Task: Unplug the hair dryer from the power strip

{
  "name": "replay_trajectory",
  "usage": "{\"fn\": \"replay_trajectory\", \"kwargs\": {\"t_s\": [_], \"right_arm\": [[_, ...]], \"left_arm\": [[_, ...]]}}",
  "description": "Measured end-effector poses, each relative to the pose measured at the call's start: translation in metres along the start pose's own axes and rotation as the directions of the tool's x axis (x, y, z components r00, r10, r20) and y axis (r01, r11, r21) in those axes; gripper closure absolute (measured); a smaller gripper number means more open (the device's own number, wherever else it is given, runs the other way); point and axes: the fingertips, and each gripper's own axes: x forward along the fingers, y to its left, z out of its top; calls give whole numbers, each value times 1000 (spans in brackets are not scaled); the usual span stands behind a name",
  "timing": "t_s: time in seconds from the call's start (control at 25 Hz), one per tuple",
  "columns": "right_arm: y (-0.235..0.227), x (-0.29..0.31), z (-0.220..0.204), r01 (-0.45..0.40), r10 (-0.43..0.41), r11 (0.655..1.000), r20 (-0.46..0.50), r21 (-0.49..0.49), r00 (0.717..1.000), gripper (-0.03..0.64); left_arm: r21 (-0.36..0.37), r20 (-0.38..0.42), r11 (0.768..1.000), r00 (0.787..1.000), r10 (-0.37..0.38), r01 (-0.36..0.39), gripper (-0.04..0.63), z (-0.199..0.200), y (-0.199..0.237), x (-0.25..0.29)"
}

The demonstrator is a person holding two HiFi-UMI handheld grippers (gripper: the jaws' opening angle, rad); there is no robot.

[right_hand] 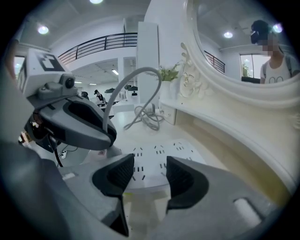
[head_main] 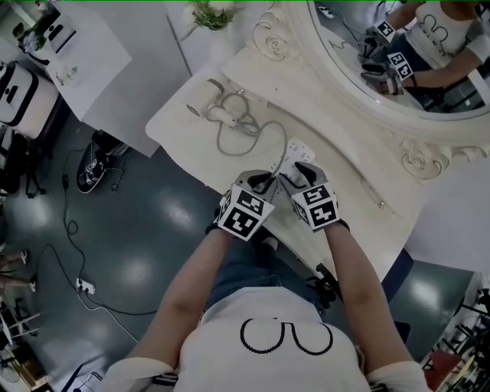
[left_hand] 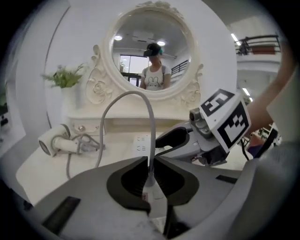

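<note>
A white hair dryer (head_main: 218, 115) lies at the far left of the white vanity table (head_main: 360, 191), and its grey cord (head_main: 245, 132) loops toward a white power strip (head_main: 292, 153). In the left gripper view the dryer (left_hand: 54, 143) lies far left, and my left gripper (left_hand: 149, 164) is shut on the white plug (left_hand: 153, 191), from which the cord (left_hand: 152, 126) arcs up. Whether the prongs still sit in a socket is hidden. My right gripper (right_hand: 150, 171) grips the near end of the strip (right_hand: 159, 157). The two grippers (head_main: 268, 182) (head_main: 300, 173) sit side by side.
A large ornate oval mirror (head_main: 398, 46) backs the table at the right. A potted plant (head_main: 210, 14) stands at the far end. The table's left edge (head_main: 164, 138) drops to a dark floor with cables and another power strip (head_main: 84, 287).
</note>
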Motion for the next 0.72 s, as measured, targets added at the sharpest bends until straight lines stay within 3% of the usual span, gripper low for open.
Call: {"fn": "replay_trajectory", "kwargs": {"t_s": [0.12,0.2,0.28,0.32,0.36,0.44,0.52,0.56,0.64,0.72], "right_arm": [[2,-1,-1,-7,7,1000,-1,-3,1000,394],[3,-1,-1,-13,13,1000,1,-10,1000,394],[3,-1,-1,-11,11,1000,6,-12,1000,395],[3,-1,-1,-6,6,1000,7,-9,1000,396],[2,0,-1,1,-1,1000,7,-3,1000,396],[0,0,-1,12,-12,1000,5,8,1000,396],[0,-1,-1,12,-12,1000,-2,11,1000,396],[1,-1,-2,9,-9,1000,-5,10,1000,396],[3,-1,-1,-1,2,1000,-10,3,1000,396],[4,-1,-1,-14,14,1000,-16,-3,1000,396]], "left_arm": [[56,22,998,1000,-2,1,557,-4,-2,-3],[-22,40,999,999,-26,27,557,-2,3,-4],[-157,52,986,997,-48,56,555,2,9,-4],[-189,49,980,998,-47,55,555,4,10,-4],[-177,40,983,998,-38,45,557,5,10,-3],[-41,16,999,1000,-12,13,558,5,5,-1],[100,8,995,1000,5,-6,558,0,-4,-1],[132,9,991,1000,4,-5,558,-3,-5,-2],[106,17,994,1000,-11,9,557,-6,-2,-4],[-22,25,999,999,-36,37,555,-1,7,-5]]}}
